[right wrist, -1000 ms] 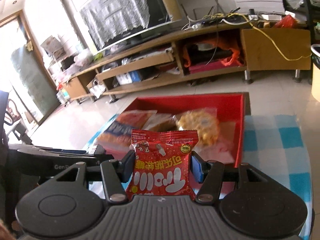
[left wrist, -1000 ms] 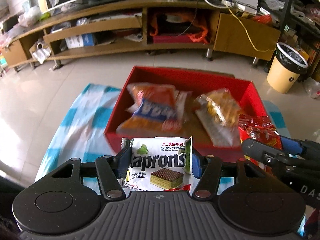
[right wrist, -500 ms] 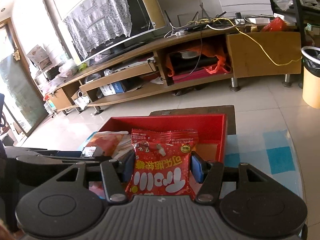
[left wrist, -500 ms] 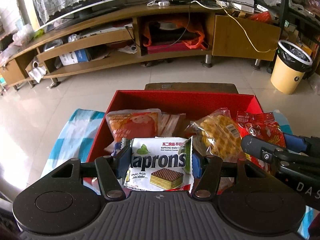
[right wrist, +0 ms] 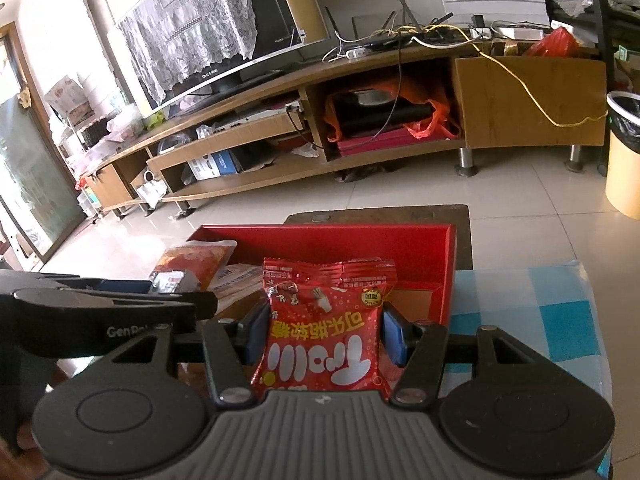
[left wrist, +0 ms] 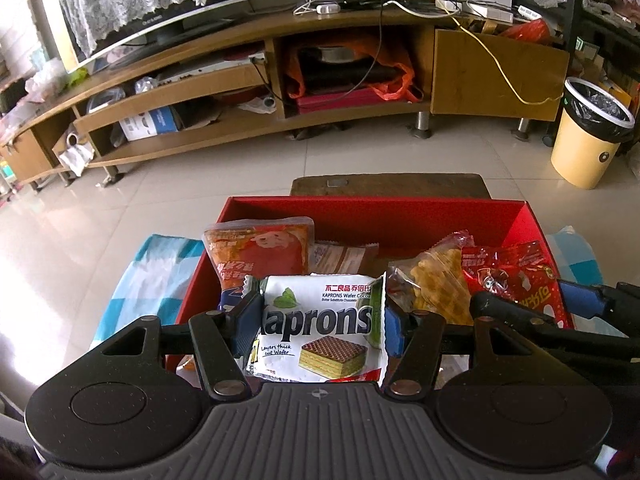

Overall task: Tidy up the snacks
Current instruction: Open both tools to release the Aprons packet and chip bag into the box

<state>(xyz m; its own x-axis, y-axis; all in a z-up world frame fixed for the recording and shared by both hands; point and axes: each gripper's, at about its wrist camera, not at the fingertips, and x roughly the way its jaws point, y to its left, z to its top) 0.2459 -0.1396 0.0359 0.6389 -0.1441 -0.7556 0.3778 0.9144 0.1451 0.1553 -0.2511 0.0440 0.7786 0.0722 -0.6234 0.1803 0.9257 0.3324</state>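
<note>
My left gripper (left wrist: 320, 314) is shut on a white Kaprons wafer pack (left wrist: 320, 332), held over the near part of the red box (left wrist: 380, 220). Inside the box lie an orange snack bag (left wrist: 260, 252), a brown-striped packet (left wrist: 344, 258) and a clear bag of waffles (left wrist: 436, 284). My right gripper (right wrist: 324, 330) is shut on a red candy bag (right wrist: 324, 336), held above the box's (right wrist: 328, 240) near right part. That same red bag (left wrist: 512, 280) shows at the right in the left wrist view, and the left gripper's black arm (right wrist: 100, 312) crosses the right wrist view at the left.
The box stands on a blue-and-white checked cloth (right wrist: 528, 312) over a low table, whose brown wooden edge (left wrist: 388, 186) shows behind it. Beyond lie a tiled floor, a long wooden TV stand (left wrist: 280, 92) and a yellow bin (left wrist: 588, 136) at the right.
Both grippers have moved forward over the red box, each still gripping its pack. The box and the snacks in it now sit closer under the fingers.
</note>
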